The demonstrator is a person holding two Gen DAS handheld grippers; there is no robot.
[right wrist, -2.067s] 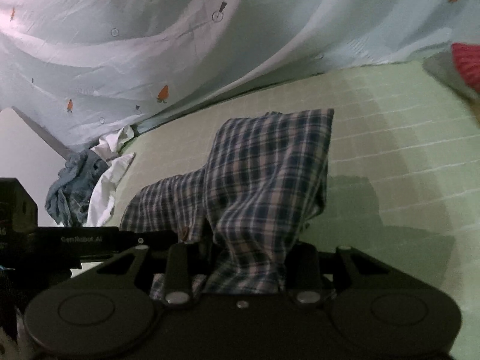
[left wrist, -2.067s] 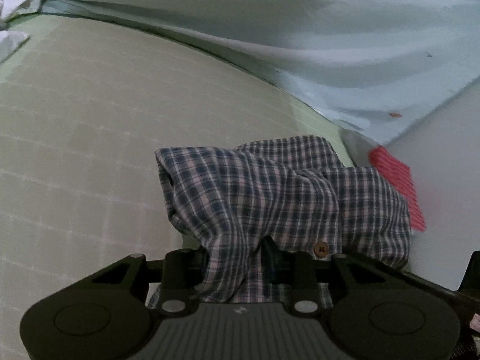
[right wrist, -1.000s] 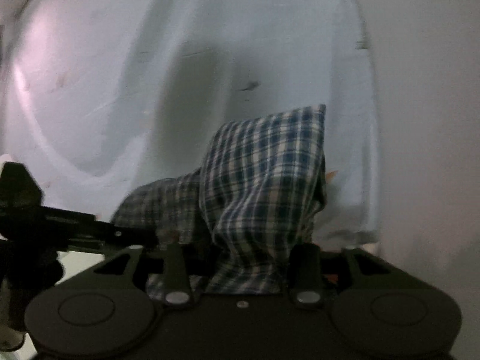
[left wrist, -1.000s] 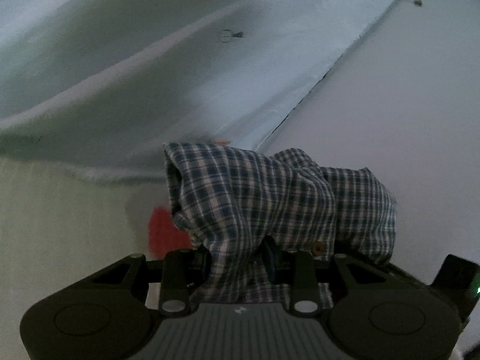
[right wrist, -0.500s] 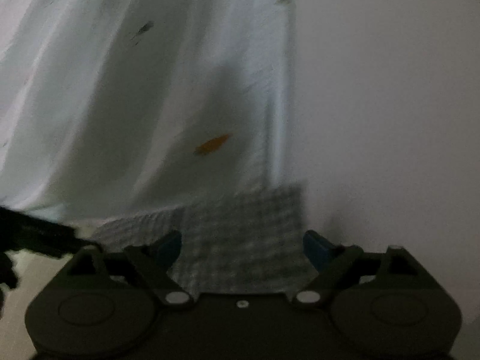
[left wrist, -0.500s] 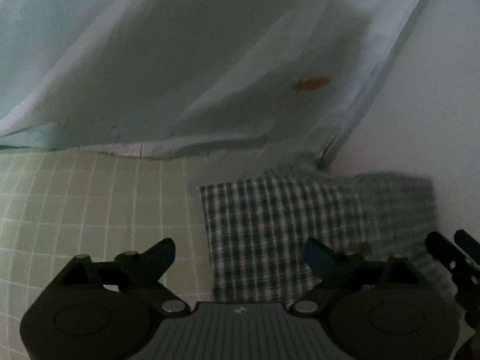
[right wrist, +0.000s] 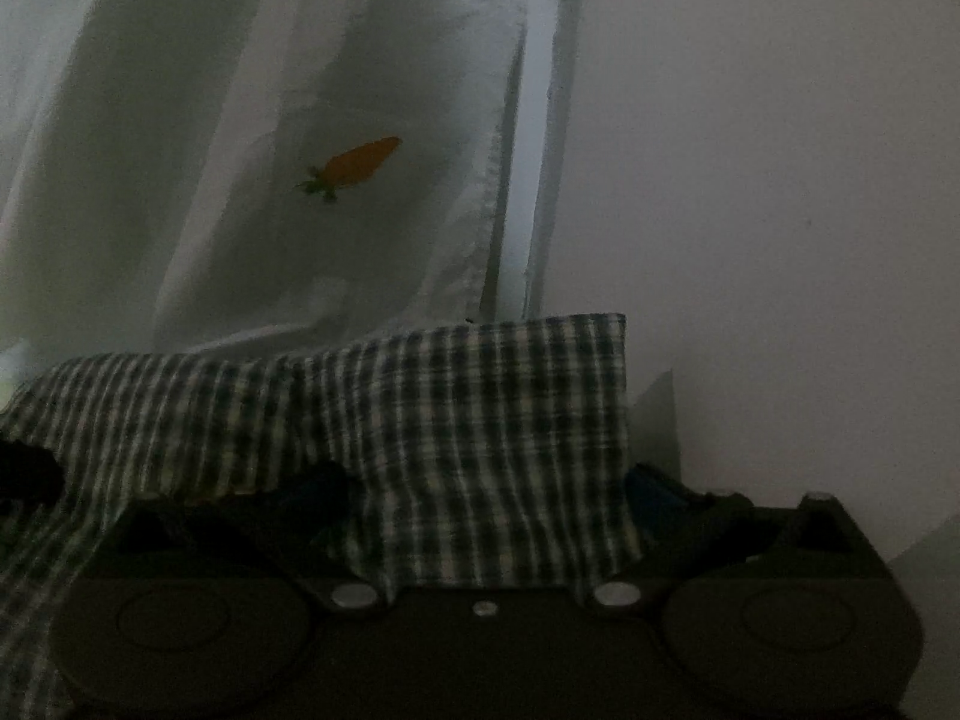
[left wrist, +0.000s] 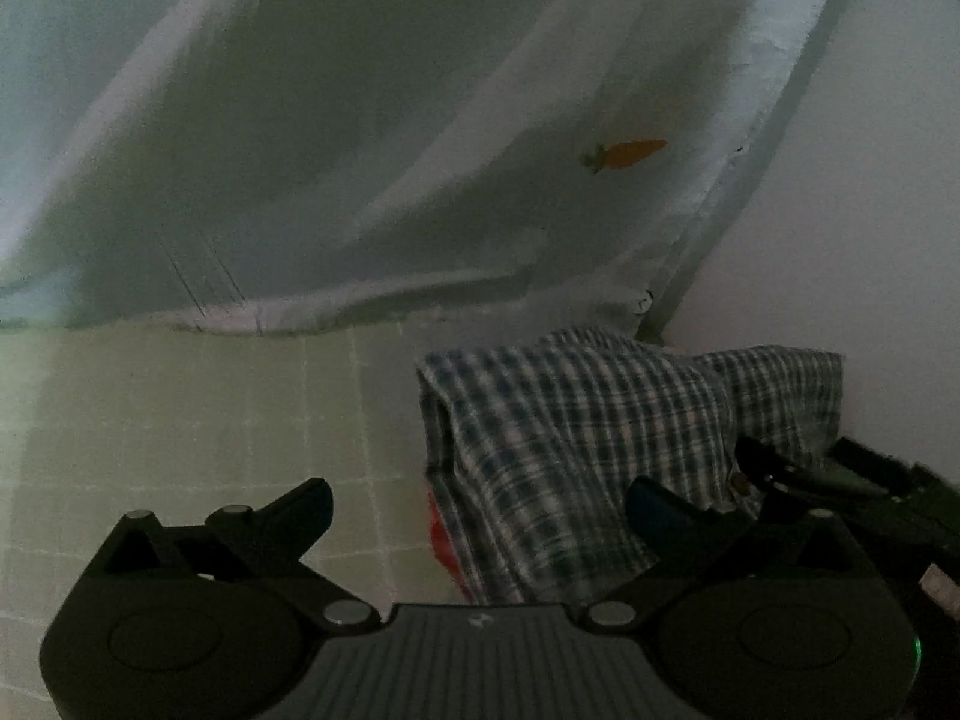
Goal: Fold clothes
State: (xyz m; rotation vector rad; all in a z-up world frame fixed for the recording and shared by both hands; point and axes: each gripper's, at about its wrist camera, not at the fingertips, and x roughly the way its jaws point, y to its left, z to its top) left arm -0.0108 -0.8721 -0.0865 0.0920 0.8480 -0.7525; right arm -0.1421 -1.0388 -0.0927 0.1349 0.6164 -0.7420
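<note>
My left hand-held gripper [left wrist: 477,501] has its jaws opening, spread wide, and nothing is pinched: the checked shirt [left wrist: 600,456] lies between and just past the right-hand finger, loose on the bed [left wrist: 180,408]. My right hand-held gripper [right wrist: 489,495] is also opening; the shirt's folded edge drapes over the gap between its fingers, but the pads do not press on it as far as I can tell, since that view is dark and the fingers are half lost under the cloth.

The shirt sits as a folded bundle in the corner of the bed, against the white wall [right wrist: 780,180] and just under the hanging sheet with a carrot print [left wrist: 624,154]. A scrap of red cloth [left wrist: 441,531] peeks out beneath its near edge.

I judge this to be the put-down step: the folded shirt is being let go onto the stack. Next I would need to draw both grippers straight back and up, clear of the cloth, so no finger snags the fold and drags it open, then turn toward the next garment.
</note>
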